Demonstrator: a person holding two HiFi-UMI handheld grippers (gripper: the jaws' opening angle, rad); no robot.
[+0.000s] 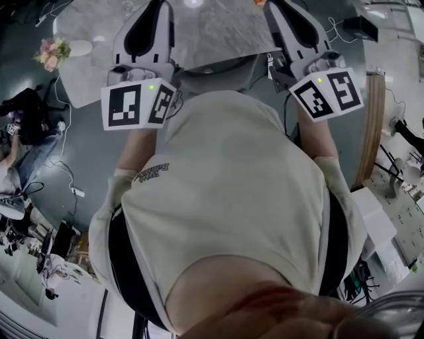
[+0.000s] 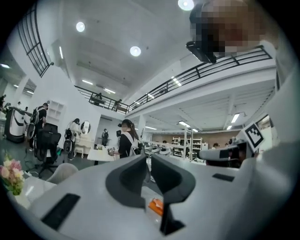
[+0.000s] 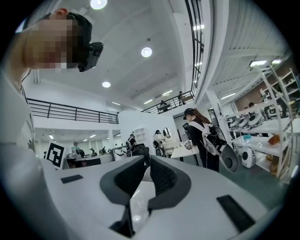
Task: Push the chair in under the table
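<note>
In the head view both grippers are held up level in front of the person's chest, pointing away toward the marble table (image 1: 218, 26). The left gripper (image 1: 154, 6) and right gripper (image 1: 277, 6) reach the top edge of the picture, marker cubes toward me. Between them a grey curved chair back (image 1: 218, 71) shows just under the table's near edge, the rest hidden by the torso. In the left gripper view the left gripper (image 2: 149, 161) has its dark pads almost together with nothing between them. The right gripper (image 3: 148, 163) looks the same, pads meeting on nothing.
A bunch of pink flowers (image 1: 53, 51) stands at the table's left end, also seen low left as flowers (image 2: 10, 173). A person with a backpack (image 3: 204, 136) stands by a white table farther off. Cables and seated people lie at the left (image 1: 26, 145); shelving stands at the right (image 1: 397, 225).
</note>
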